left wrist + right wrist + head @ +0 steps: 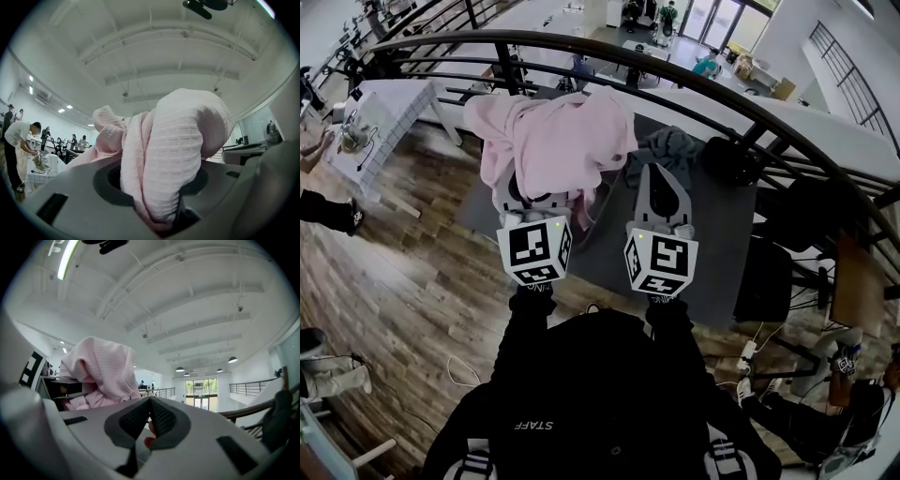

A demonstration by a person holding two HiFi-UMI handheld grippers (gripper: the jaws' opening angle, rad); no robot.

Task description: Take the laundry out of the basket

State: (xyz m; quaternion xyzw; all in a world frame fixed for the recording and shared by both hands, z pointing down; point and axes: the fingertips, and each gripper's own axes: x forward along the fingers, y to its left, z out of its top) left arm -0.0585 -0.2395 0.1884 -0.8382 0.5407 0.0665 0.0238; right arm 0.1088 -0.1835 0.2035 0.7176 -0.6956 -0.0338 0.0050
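Left claw [532,208] clamps pink garment [558,136], draped over it | right claw [660,187] closed, beside it

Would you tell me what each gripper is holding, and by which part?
The left gripper clamps the pink cloth by a bunched fold; the rest drapes over it. The right gripper is shut on nothing.

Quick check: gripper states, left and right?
Left gripper: closed on the pink garment.
Right gripper: closed, jaws together, nothing clearly held.
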